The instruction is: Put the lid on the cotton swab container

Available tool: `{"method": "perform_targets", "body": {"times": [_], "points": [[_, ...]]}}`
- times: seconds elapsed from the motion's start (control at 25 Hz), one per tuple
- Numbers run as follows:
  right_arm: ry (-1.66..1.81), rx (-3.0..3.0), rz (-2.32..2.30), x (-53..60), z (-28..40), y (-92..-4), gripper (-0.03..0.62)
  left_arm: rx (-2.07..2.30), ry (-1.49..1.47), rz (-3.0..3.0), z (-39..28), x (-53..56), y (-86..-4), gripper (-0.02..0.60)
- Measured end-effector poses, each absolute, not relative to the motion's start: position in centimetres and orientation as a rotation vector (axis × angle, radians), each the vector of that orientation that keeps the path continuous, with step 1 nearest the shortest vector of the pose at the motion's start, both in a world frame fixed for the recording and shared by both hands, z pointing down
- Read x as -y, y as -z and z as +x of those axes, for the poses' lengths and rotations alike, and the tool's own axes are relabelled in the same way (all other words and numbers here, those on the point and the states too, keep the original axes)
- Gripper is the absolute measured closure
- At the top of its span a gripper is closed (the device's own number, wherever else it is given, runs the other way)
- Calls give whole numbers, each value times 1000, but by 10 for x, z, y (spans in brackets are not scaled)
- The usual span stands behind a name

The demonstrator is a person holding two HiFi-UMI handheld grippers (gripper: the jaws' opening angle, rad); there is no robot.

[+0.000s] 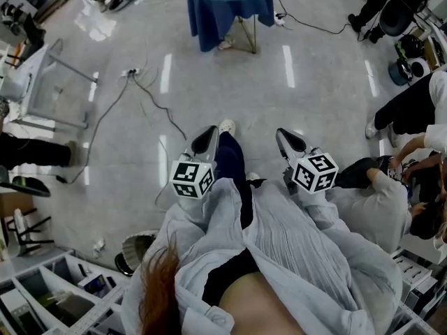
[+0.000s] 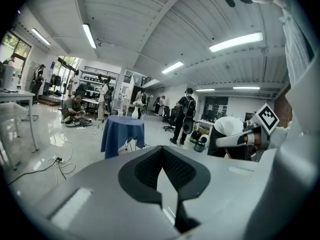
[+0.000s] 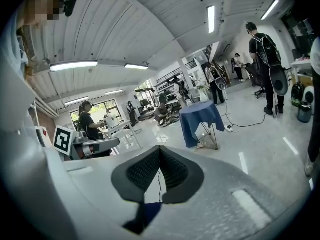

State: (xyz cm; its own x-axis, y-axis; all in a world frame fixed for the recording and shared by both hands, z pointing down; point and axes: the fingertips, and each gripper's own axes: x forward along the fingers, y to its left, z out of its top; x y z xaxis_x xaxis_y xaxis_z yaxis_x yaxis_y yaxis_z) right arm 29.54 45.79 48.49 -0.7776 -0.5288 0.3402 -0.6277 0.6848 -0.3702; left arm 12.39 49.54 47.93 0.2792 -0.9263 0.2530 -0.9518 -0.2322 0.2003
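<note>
I see no cotton swab container or lid that I can tell apart in any view. A small round table under a blue cloth (image 1: 230, 9) stands ahead across the floor, also in the left gripper view (image 2: 122, 134) and the right gripper view (image 3: 201, 121). Small white things (image 2: 120, 113) stand on it, too small to identify. My left gripper (image 1: 204, 142) is held near the person's waist, pointing forward over the floor, its jaws shut and empty (image 2: 162, 150). Beside it, my right gripper (image 1: 291, 143) is also shut with nothing in it (image 3: 160, 150).
Cables (image 1: 150, 96) trail over the glossy grey floor. A white table frame (image 1: 49, 75) stands at the left, shelving (image 1: 49, 292) at the lower left. People crouch and stand at the right (image 1: 380, 187). A person with a backpack (image 3: 265, 54) stands beyond the blue table.
</note>
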Motion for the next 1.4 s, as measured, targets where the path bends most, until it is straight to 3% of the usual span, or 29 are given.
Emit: {"method": "perform_targets", "body": {"times": [0.48,1.4], "points": [[-723,2673,969,-406,270,-489,592,1689,-137,2239,96,-435,-484,565],[-617,2704,913,-229,151,-461,592,1764,-47,2236,-16,-263,-451,565]]}}
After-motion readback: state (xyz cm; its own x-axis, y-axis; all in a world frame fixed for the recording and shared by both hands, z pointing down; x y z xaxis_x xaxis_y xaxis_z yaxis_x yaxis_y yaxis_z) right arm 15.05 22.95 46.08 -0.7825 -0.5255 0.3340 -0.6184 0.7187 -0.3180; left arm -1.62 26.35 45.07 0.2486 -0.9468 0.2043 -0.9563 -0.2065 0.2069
